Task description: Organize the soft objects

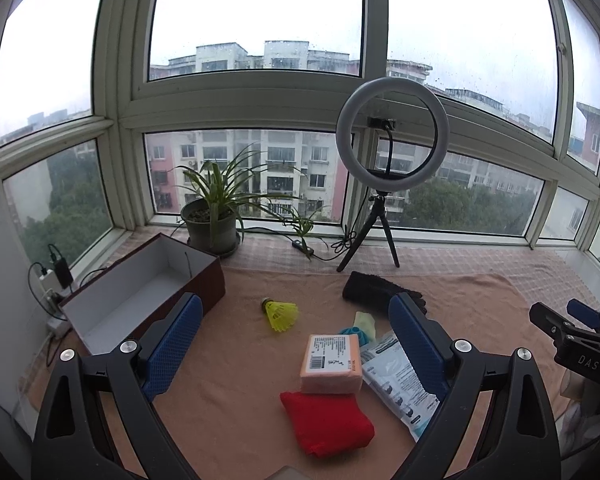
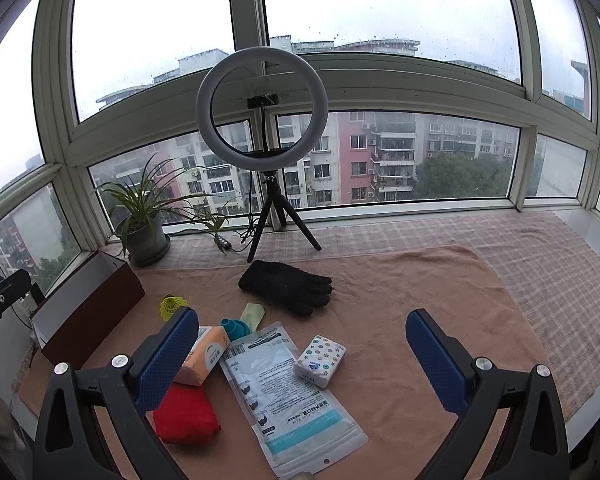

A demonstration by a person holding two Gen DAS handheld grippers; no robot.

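Observation:
Soft objects lie on a peach towel (image 1: 236, 408) (image 2: 400, 312): a red cloth bag (image 1: 326, 422) (image 2: 186, 416), an orange tissue pack (image 1: 330, 364) (image 2: 204, 356), a mask packet (image 1: 396, 376) (image 2: 292, 396), a small patterned tissue pack (image 2: 320, 360), a black glove (image 1: 374, 292) (image 2: 288, 286), a teal item (image 2: 236, 329) and a yellow shuttlecock (image 1: 281, 313) (image 2: 173, 306). An open box (image 1: 140, 292) (image 2: 88, 304) stands at the left. My left gripper (image 1: 296, 340) is open above the tissue pack. My right gripper (image 2: 302, 344) is open above the packets.
A ring light on a tripod (image 1: 390, 160) (image 2: 262, 128) and a potted plant (image 1: 212, 220) (image 2: 142, 228) stand by the window. A power strip with chargers (image 1: 54, 280) lies left of the box. The right gripper's body shows in the left wrist view (image 1: 576, 340).

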